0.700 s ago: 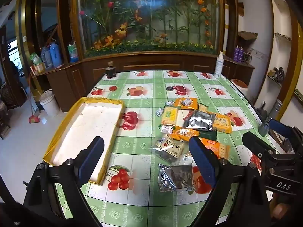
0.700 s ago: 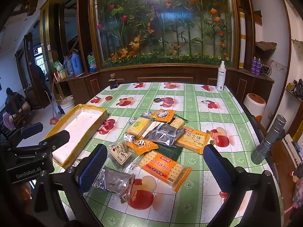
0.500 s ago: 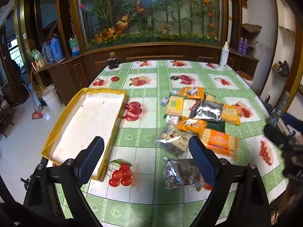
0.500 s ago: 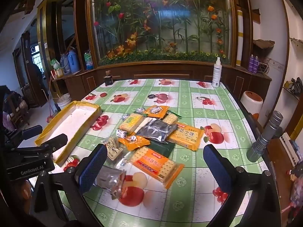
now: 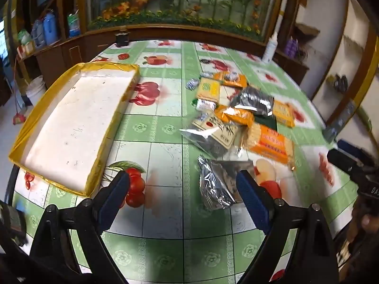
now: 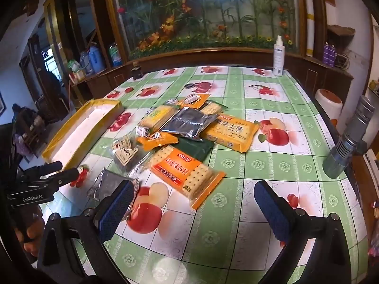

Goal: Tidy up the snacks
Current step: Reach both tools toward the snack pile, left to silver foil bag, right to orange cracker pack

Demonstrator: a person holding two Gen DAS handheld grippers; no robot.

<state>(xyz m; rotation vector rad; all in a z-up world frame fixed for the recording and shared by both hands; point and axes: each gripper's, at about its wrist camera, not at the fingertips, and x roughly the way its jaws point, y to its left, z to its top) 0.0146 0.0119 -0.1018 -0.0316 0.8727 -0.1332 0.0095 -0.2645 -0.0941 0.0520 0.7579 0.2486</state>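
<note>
A heap of snack packets lies mid-table: an orange cracker pack, a larger orange cracker pack, a dark foil bag and a small silver foil packet. A shallow yellow-rimmed white tray sits to the left with nothing in it. My left gripper hovers open over the table just left of the silver packet. My right gripper hangs open in front of the orange cracker pack, nothing between its fingers.
A white spray bottle stands at the table's far right corner and a small dark jar at the far left. A grey metal tube leans by the table's right edge. A wooden cabinet with a flower display backs the table.
Both grippers have tipped downward and moved closer to the table. The snack heap and the tray now look larger and nearer. Nothing has been taken hold of.
</note>
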